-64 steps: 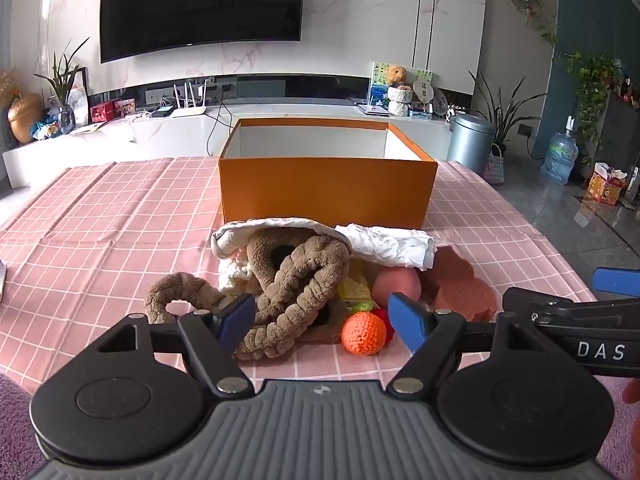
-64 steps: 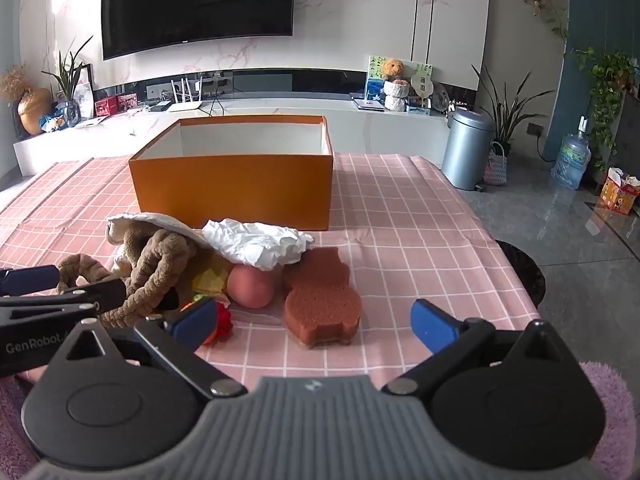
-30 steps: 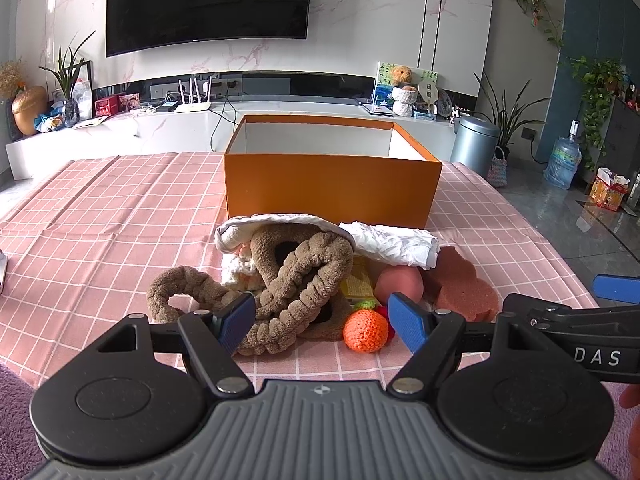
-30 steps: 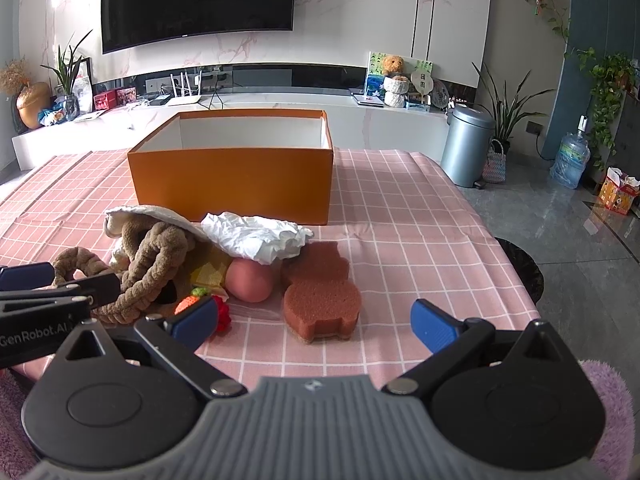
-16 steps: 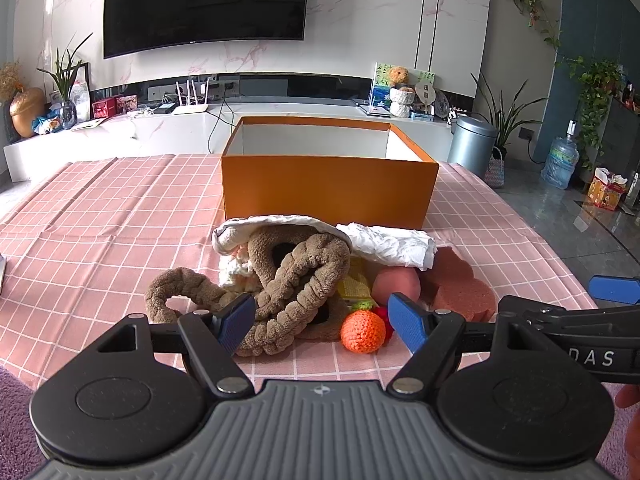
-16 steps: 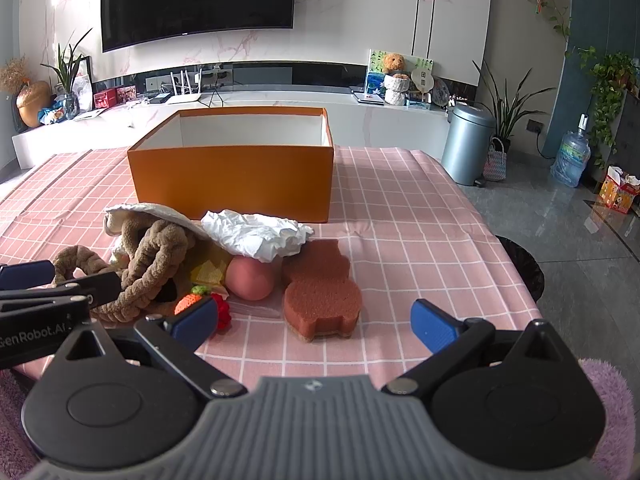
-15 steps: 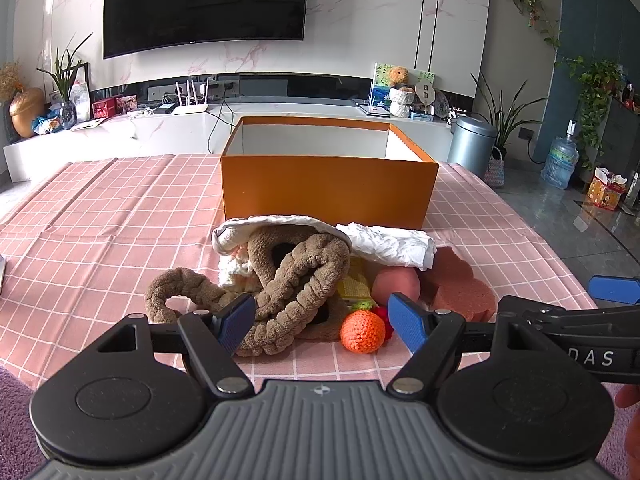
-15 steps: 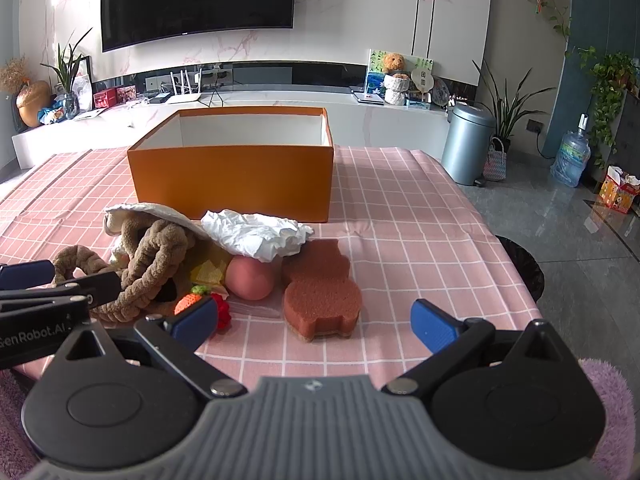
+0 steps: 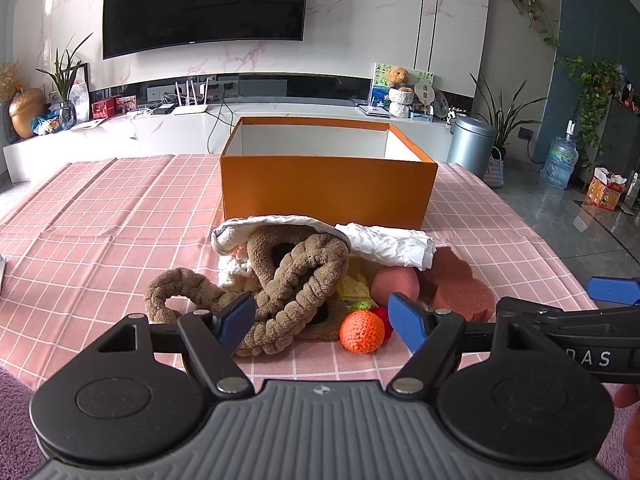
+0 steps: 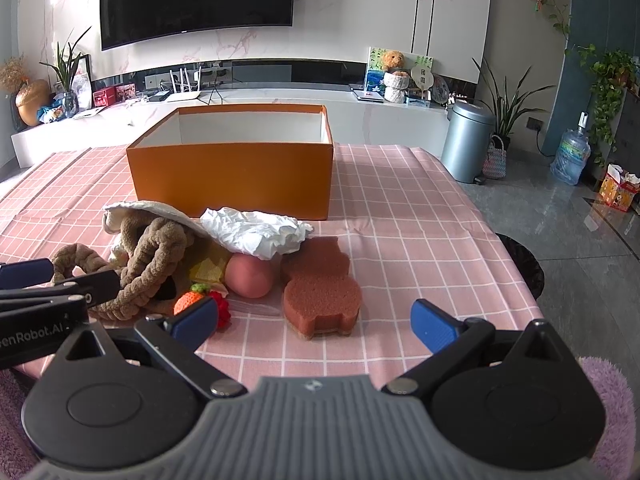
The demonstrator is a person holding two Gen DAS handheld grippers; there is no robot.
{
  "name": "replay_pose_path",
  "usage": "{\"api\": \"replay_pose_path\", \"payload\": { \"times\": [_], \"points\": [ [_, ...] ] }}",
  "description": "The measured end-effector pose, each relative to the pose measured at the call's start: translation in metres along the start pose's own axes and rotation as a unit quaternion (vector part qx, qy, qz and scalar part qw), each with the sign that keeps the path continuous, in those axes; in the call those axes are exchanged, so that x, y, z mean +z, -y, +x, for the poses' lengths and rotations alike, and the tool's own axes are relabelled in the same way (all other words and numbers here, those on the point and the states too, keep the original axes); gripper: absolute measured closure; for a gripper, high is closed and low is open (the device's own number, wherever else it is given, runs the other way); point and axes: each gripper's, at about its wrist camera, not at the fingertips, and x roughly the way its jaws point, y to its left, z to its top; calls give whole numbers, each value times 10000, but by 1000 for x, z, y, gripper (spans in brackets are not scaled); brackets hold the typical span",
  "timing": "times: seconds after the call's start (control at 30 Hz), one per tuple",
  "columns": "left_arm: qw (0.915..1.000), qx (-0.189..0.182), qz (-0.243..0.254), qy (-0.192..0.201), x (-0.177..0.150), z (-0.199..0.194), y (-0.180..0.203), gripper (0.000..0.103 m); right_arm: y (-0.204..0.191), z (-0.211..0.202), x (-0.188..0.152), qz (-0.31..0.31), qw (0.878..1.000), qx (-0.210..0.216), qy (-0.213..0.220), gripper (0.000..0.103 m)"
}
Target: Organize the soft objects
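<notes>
A pile of soft things lies on the pink checked tablecloth (image 9: 100,216) in front of an open orange box (image 9: 326,190). It holds a brown braided plush rope (image 9: 296,280), a white cloth (image 9: 390,244), a pink ball (image 9: 395,283), an orange crocheted fruit (image 9: 361,330) and a brown shaped sponge (image 10: 322,300). My left gripper (image 9: 322,322) is open and empty just before the rope and fruit. My right gripper (image 10: 316,320) is open and empty, with the sponge between its fingertips' line of sight. The box (image 10: 236,166) looks empty.
A grey bin (image 10: 466,140) and a water bottle (image 10: 570,156) stand on the floor to the right. A white TV bench (image 9: 160,128) runs behind the table. The table's right edge (image 10: 516,264) is close to the sponge.
Both grippers have stayed open and nearly still, with only slight drift of the views. The pile has not moved.
</notes>
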Motion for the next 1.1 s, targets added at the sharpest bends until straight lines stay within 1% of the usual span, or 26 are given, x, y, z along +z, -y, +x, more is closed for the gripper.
{"api": "replay_pose_path", "payload": {
  "times": [0.7,0.97,1.1],
  "points": [
    [10000,-4,3,0,0,0,0,14,-1,0,3,-10,10000,10,-70,2],
    [9999,-76,-46,-56,1,2,-1,14,-1,3,5,-23,9999,50,-131,2],
    [10000,-12,-48,-68,0,4,-1,14,-2,5,5,-18,9999,57,-144,2]
  ]
}}
